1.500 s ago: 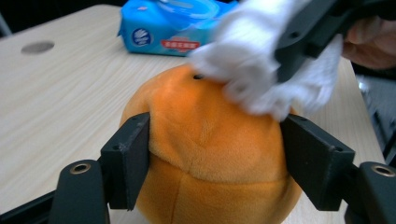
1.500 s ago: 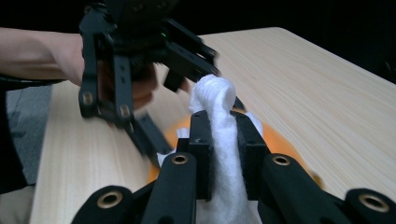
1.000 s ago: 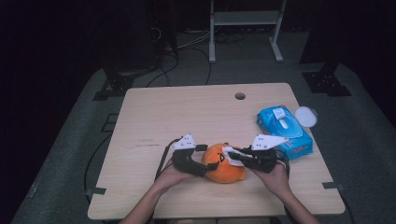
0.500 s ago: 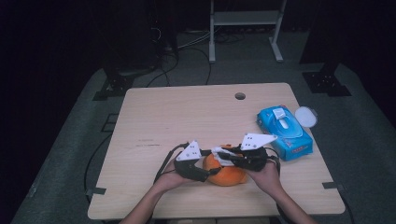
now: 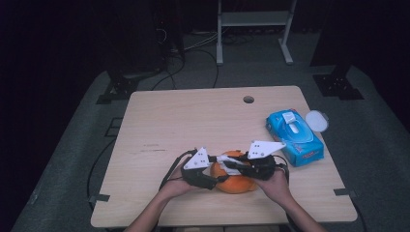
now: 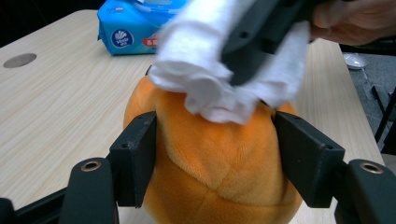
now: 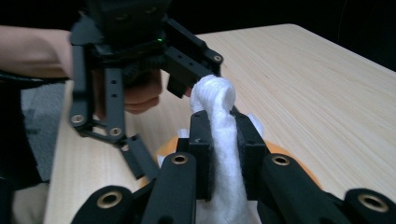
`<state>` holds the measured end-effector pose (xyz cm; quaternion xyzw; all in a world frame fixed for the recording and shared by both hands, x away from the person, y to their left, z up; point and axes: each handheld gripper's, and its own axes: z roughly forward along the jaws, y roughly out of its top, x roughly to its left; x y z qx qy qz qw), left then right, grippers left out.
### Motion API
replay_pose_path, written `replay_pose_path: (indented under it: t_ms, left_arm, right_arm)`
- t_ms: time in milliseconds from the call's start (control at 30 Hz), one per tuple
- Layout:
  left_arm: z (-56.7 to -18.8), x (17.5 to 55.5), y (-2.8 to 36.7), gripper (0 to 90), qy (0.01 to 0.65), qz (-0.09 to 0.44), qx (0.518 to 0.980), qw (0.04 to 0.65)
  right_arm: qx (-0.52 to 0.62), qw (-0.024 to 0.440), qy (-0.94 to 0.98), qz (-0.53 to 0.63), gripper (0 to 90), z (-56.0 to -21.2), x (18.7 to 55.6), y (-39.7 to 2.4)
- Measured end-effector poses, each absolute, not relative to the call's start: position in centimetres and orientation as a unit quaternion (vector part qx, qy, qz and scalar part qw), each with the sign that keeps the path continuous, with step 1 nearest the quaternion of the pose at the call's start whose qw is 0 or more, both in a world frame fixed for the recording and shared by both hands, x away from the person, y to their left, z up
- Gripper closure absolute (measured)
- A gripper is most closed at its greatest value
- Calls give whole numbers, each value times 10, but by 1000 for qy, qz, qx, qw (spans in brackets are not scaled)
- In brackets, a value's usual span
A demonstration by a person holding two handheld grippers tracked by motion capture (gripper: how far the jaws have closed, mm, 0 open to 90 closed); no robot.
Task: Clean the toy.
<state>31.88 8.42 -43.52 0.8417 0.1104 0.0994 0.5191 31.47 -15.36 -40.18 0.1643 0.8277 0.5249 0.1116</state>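
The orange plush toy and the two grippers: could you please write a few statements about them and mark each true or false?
1. The left gripper has its jaws against both sides of the plush toy. True.
2. The right gripper is open with nothing in it. False: it is shut on a white wipe.
3. The wipe rests on top of the toy. True.
4. The blue wipes pack lies on the floor. False: it lies on the table.
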Motion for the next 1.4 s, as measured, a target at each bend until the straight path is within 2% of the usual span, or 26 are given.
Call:
replay_pose_path:
  t_ms: [167,300,400,467,500,567,600,733,867,1000,1200,1333,1400]
  left_arm:
    - [-437,323,89,329,116,95,843,516]
    - [-439,325,90,327,123,92,844,513]
    - [-437,326,89,260,137,84,842,515]
    - [-433,326,89,180,150,70,836,523]
    - [-432,326,88,173,153,66,833,528]
    - [-433,326,86,181,157,62,834,525]
    - [-433,325,86,224,155,65,836,523]
    - [-434,323,84,293,129,80,841,520]
    - [-435,322,87,321,115,92,848,509]
    - [-440,326,96,338,125,85,848,508]
    - [-442,329,100,333,135,79,847,508]
    - [-435,328,97,223,137,77,834,528]
    - [-431,326,94,211,134,81,827,540]
  right_arm:
    - [202,120,824,516,795,-408,329,-172]
    - [213,117,822,515,795,-415,326,-183]
    - [216,119,822,513,795,-416,321,-186]
    - [217,120,821,514,794,-416,318,-186]
    - [217,120,821,514,794,-416,318,-186]
    - [217,115,821,516,793,-416,317,-186]
    - [216,113,820,517,794,-415,316,-185]
    - [204,106,820,525,794,-409,314,-175]
    - [188,97,823,527,795,-406,318,-159]
    - [202,95,822,523,795,-410,328,-164]
    - [233,97,816,520,795,-417,327,-189]
    - [230,106,817,519,794,-417,323,-188]
    - [225,110,818,518,793,-415,322,-185]
